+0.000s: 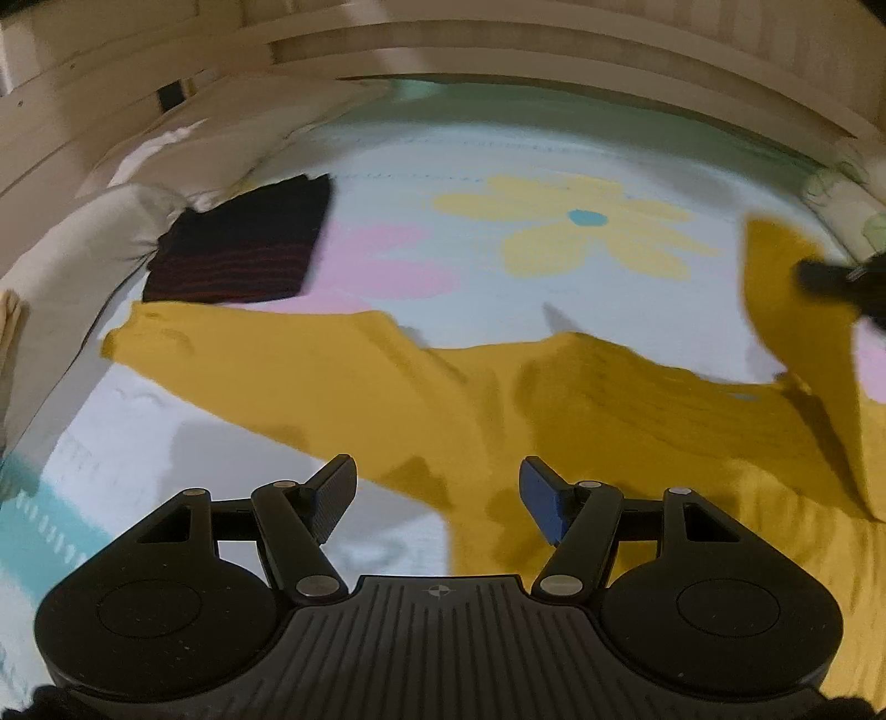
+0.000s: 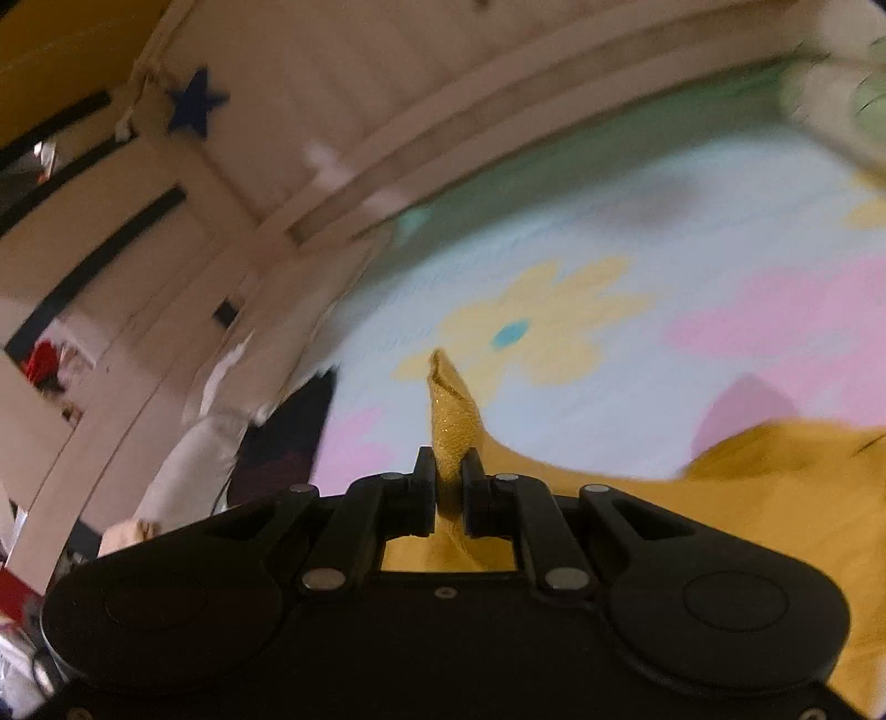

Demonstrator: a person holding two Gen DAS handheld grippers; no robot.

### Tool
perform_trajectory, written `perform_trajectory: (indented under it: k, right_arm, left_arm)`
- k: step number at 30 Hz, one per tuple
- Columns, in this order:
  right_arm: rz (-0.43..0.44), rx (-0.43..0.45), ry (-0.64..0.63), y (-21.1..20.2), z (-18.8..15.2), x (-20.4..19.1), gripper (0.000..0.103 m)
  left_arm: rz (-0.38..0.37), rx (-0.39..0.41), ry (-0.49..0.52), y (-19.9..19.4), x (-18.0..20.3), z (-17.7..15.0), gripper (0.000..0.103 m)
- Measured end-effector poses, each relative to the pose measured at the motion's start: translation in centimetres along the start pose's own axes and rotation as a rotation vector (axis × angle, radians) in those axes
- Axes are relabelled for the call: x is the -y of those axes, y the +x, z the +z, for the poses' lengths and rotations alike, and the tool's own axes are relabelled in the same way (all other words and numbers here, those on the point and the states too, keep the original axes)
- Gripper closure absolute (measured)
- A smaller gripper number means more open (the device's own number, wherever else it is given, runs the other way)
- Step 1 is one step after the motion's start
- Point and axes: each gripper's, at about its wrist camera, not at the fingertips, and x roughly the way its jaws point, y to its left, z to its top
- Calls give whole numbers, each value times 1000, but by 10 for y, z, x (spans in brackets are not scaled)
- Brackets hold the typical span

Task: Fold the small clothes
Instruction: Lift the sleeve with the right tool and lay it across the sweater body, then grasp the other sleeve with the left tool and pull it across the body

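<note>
Step in hand: I am folding a yellow top (image 1: 554,410) that is lying spread on a flowered bedsheet (image 1: 498,155); I judge this to be the first fold, with one sleeve (image 1: 786,310) being carried inward.
Right gripper (image 2: 448,471): its fingers are pressing together on the sleeve's cuff, and a tongue of yellow cloth is sticking up between them.
Left gripper (image 1: 437,493): its fingers are standing wide apart, holding nothing, and hovering over the near edge of the top.
Where the top is: its body is lying just in front of the left gripper; its other sleeve (image 1: 221,343) is stretching flat away to the left.
Next move: I am judging that the lifted sleeve needs laying across the body, while the left gripper pins the cloth or takes the flat sleeve.
Edges: a folded dark garment (image 1: 243,249) is lying just beyond the flat sleeve's end, beside a pale pillow (image 1: 83,243); a wooden bed rail (image 1: 498,50) is running along the far side.
Open room: beyond the top, around the printed yellow flower (image 1: 581,227), bare sheet is showing.
Blur: both views are smearing, so fine creases are unclear.
</note>
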Motion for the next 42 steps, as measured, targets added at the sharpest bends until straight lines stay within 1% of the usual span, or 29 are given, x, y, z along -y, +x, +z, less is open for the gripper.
perform_trajectory:
  k: [4,6,7,8,9,10,11,13,14,15,17,18,20,22,26,29,34,36,38,39,40,41,42]
  right_arm:
    - [5,-60,-14,44,-32,-17,86]
    - [6,-82,-13,56,-43,-19,77]
    - [-4,-90,-14,62,-48,-19,76]
    - [-13,-93,-15,57,-53,-15,64]
    - [-17,-92,-17,54,-56,-11,50]
    - [-21,-89,-23,52,-58,-8,43]
    - [-34,-87,-31,49,-59,-5,33]
    - [-93,-70,-62,41,-58,-1,31]
    - [-134,-66,-82,39,-57,0,25]
    - [-181,-62,-101,31,-55,6,13]
    - [-289,-51,-140,18,-52,16,1]
    - [-341,-40,-166,10,-52,22,1]
    - [-403,-26,-217,-3,-52,34,1]
    - [-443,-24,-252,-15,-54,48,1]
    - [-493,-26,-283,-35,-51,75,2]
    - [-483,-22,-277,-49,-44,90,2]
    - [-488,7,-231,-64,-31,112,3]
    - [-497,14,-213,-68,-28,121,3]
    - [-506,24,-187,-73,-25,130,3]
    - [-508,28,-171,-76,-25,135,3]
    - [-508,30,-155,-78,-24,139,3]
    - [-510,32,-139,-80,-24,143,3]
    - [-512,32,-128,-82,-24,146,3]
  left_arm:
    - [0,-10,-17,6,-12,-2,39]
    - [-8,-13,-12,9,-16,-3,39]
    - [-21,-13,-8,10,-16,-3,39]
    - [-36,-11,-6,11,-17,-4,39]
    - [-52,-14,-12,13,-19,-3,39]
    - [-63,-15,-21,14,-20,-3,39]
    - [-72,-14,-30,14,-21,-3,39]
    - [-89,-10,-49,16,-20,-3,39]
    - [-93,-11,-54,18,-19,-2,39]
    - [-98,-11,-57,20,-16,-1,39]
    - [-102,-17,-60,26,-11,1,39]
    - [-108,-21,-60,30,-8,2,39]
    - [-120,-30,-56,38,1,4,39]
    - [-133,-41,-40,48,14,7,39]
    - [-152,-63,-4,65,36,9,39]
    - [-148,-85,5,77,47,7,39]
    - [-148,-136,-21,96,50,4,39]
    - [-146,-134,-25,98,50,4,39]
    - [-173,-130,-24,98,52,6,39]
    - [-194,-131,-29,98,53,7,42]
    - [-211,-127,-37,97,54,7,49]
    - [-224,-123,-43,97,54,7,53]
    - [-231,-121,-44,96,56,7,59]
